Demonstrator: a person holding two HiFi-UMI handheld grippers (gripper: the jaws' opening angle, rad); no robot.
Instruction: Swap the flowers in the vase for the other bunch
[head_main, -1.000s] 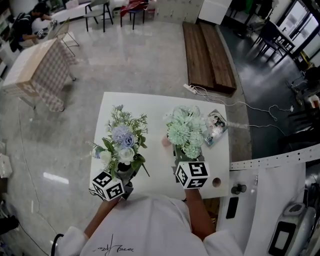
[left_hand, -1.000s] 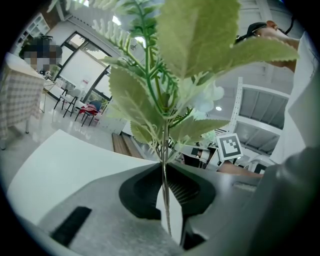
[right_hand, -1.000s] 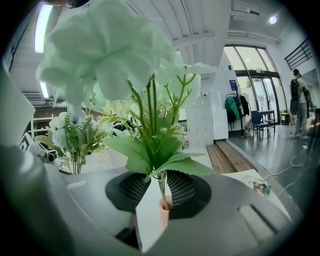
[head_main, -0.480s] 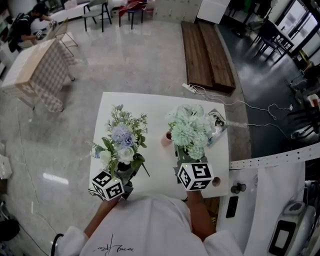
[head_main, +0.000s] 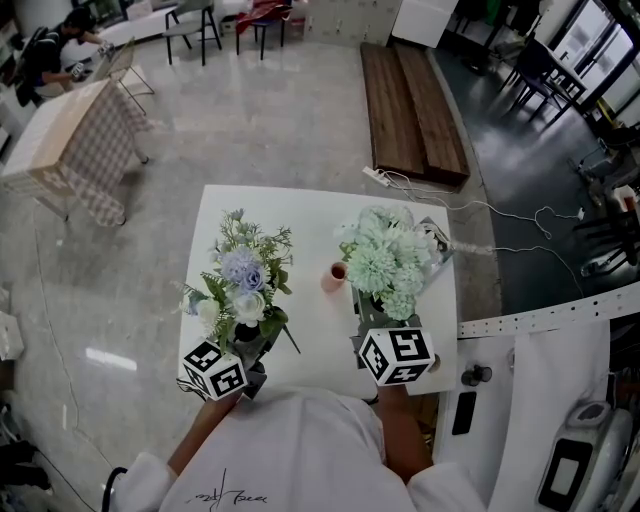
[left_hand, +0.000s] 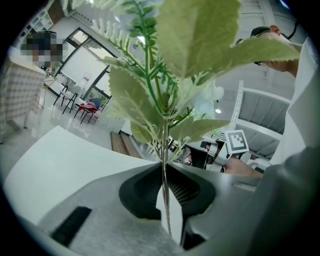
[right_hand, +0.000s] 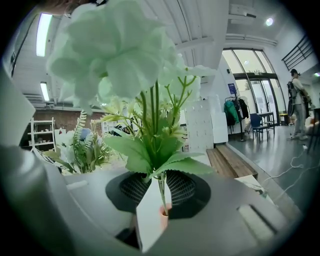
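Note:
On the white table (head_main: 300, 215) stands a small pink vase (head_main: 334, 277), its mouth uncovered. My right gripper (head_main: 374, 318) is shut on the stems of the pale green bunch (head_main: 386, 262), which it holds upright just right of the vase. In the right gripper view the green stems (right_hand: 161, 192) pass between the jaws, and the vase (right_hand: 163, 216) shows right under their ends. My left gripper (head_main: 250, 345) at the table's front left is shut on the blue and white bunch (head_main: 243, 285). Its thin stem (left_hand: 164, 200) runs between the jaws in the left gripper view.
A printed packet (head_main: 438, 243) lies at the table's far right corner. Cables (head_main: 520, 225) trail on the floor beyond it, near a wooden bench (head_main: 415, 105). A cloth-covered table (head_main: 75, 145) stands at far left, and a white rack (head_main: 545, 325) at right.
My right gripper has lifted the green bunch and carried it a little to the right, so the pink vase now shows beside it. The left gripper and its bunch have stayed put.

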